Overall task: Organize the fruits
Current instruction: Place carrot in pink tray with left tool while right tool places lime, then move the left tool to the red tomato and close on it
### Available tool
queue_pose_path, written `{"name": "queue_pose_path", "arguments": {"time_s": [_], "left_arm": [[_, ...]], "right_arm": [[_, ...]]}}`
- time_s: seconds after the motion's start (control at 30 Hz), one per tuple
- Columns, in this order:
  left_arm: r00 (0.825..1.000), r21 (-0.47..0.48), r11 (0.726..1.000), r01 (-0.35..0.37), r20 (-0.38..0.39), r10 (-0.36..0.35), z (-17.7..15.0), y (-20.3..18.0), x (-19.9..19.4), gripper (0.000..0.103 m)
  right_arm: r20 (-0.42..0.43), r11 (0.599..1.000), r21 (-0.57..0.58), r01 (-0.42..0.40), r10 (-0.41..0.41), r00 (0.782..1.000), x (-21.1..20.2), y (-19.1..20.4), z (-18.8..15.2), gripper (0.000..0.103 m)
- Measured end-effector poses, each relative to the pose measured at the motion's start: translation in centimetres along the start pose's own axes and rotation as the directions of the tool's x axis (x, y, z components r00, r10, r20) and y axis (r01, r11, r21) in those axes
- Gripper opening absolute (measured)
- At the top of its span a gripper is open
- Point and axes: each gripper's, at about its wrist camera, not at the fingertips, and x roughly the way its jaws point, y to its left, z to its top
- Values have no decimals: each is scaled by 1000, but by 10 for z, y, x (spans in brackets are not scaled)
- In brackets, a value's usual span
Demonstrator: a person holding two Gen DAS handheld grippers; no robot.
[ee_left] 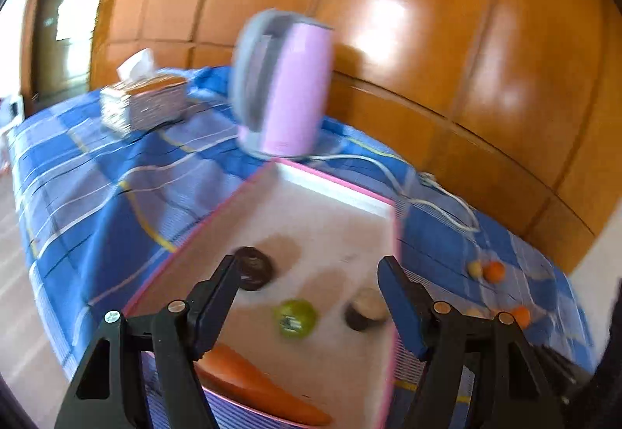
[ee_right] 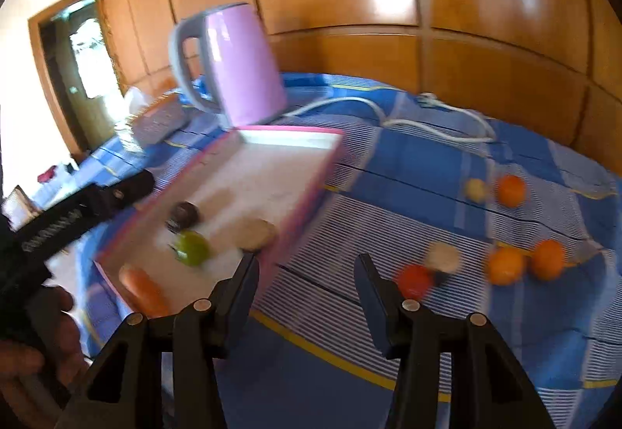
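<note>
A pink-rimmed white tray (ee_left: pixel 330 211) (ee_right: pixel 287 172) lies on the blue checked cloth. In it are a dark round fruit (ee_left: pixel 254 267) (ee_right: pixel 184 215), a green fruit (ee_left: pixel 295 316) (ee_right: pixel 191 248), a brown-and-tan piece (ee_left: pixel 367 308) (ee_right: pixel 254 232) and a carrot (ee_left: pixel 256 382) (ee_right: pixel 142 289). On the cloth to the right lie oranges (ee_right: pixel 505 265) (ee_right: pixel 548 258) (ee_right: pixel 511 189), a red fruit (ee_right: pixel 415 280), a tan piece (ee_right: pixel 443 257) and a small yellow fruit (ee_right: pixel 476 189). My left gripper (ee_left: pixel 309 271) is open above the tray. My right gripper (ee_right: pixel 307 265) is open above the cloth beside the tray.
A pink kettle (ee_left: pixel 285 86) (ee_right: pixel 237 67) with a white cord (ee_right: pixel 427 118) stands behind the tray. A tissue box (ee_left: pixel 144 100) sits at the far left. Wooden wall panels (ee_right: pixel 388 1) back the table. The left hand's gripper body (ee_right: pixel 70 219) shows at left.
</note>
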Motion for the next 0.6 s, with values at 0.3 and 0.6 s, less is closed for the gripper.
{"name": "queue_pose_path", "arguments": {"time_s": [0.3,0.6], "left_arm": [[997,216,974,71,-50,-62,-28,-64,6,74],[992,298,948,111,-83,-90,-42,-87,18,62]], "right_arm": [[21,976,153,153,-158,987,-17,-65,-9,52],[28,937,249,244,-259,966,-22,-101,-17,52]]}}
